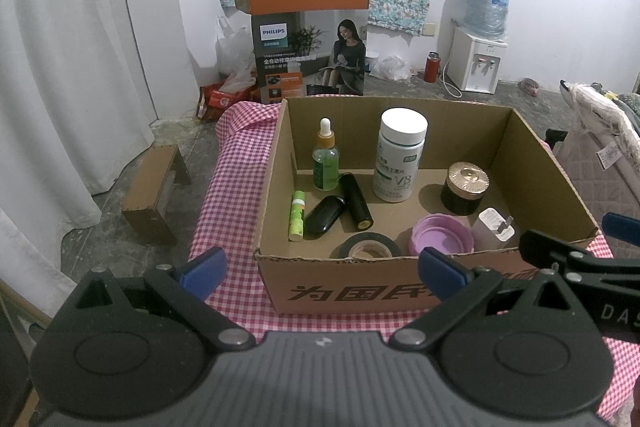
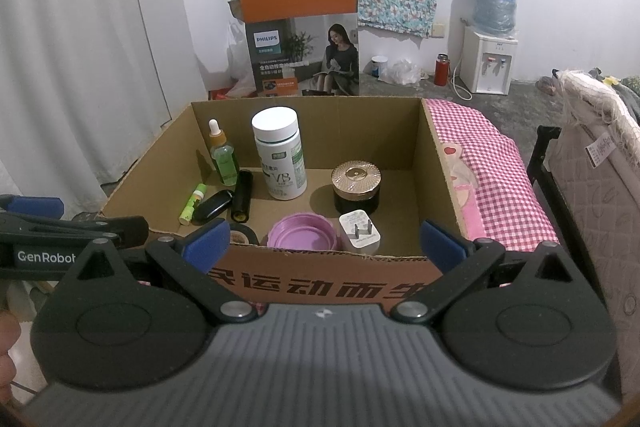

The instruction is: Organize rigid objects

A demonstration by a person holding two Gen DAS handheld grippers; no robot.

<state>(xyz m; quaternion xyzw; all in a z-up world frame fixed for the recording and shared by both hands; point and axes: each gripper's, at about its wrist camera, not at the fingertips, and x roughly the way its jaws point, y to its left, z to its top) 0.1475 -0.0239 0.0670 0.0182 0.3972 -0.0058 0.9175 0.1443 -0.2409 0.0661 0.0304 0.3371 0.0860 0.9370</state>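
1. A cardboard box sits on a desk covered with a pink checked cloth, its printed front wall toward both cameras.
2. The left hand-held gripper hovers just outside the box's front wall, its blue fingers spread wide and holding nothing.
3. The right hand-held gripper is held at the same front wall, jaws likewise wide and empty; its tip shows at the right edge of the left wrist view.
4. Near the box's back wall stand a green dropper bottle towards the left corner and a white vitamin bottle near the middle.
5. A dark jar with a gold lid stands towards the right wall.
6. Along the left wall lie a green lip balm tube, a black oval case and a black cylinder, close beside one another.
7. Against the front wall sit a roll of black tape, a purple lid and a white plug adapter towards the front right corner.
8. On the floor behind the desk stands a Philips carton; a water dispenser stands by the far wall.
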